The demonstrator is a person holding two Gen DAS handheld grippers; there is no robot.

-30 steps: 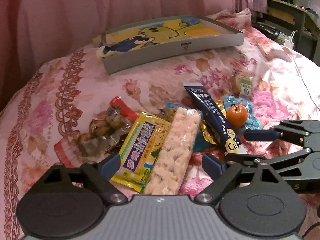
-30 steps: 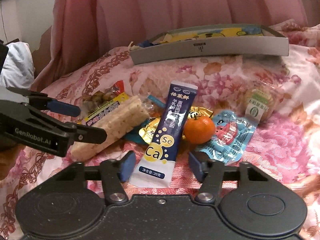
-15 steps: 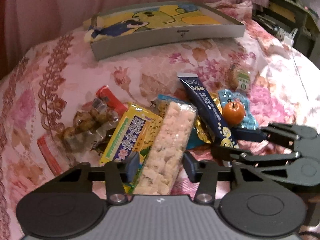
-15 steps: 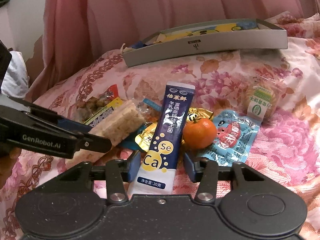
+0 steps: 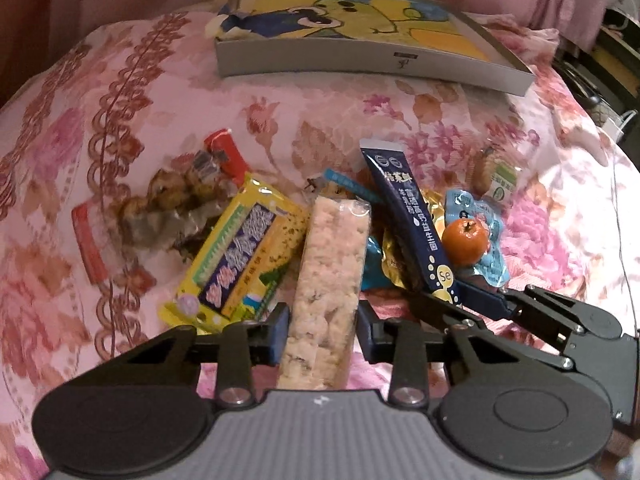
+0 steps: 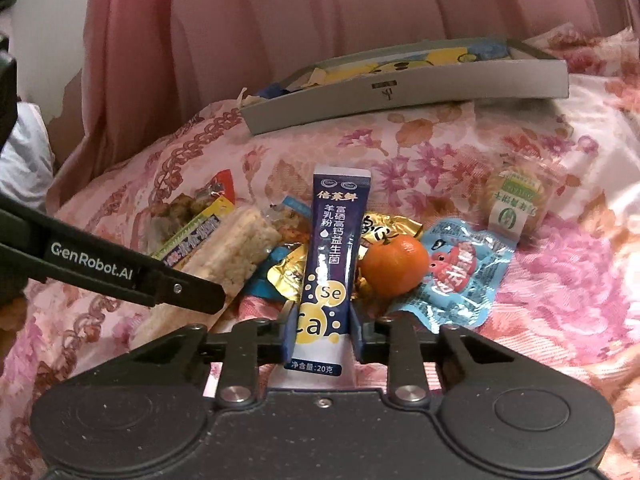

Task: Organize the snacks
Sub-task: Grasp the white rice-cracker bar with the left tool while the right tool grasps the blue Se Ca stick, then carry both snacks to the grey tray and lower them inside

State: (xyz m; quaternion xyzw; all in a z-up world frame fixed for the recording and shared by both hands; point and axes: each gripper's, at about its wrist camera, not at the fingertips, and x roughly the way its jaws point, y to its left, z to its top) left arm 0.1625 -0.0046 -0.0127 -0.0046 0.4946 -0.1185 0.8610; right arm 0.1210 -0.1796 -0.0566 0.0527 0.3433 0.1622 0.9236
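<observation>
Pink floral bedding (image 5: 168,80) carried a heap of snacks, a grey tray (image 5: 360,60) lying well beyond. Left gripper (image 5: 322,334) clamped the near end of the rice bar (image 5: 332,272); right gripper (image 6: 322,334) pinched the navy sachet (image 6: 332,248) beside a tangerine (image 6: 394,266).
</observation>
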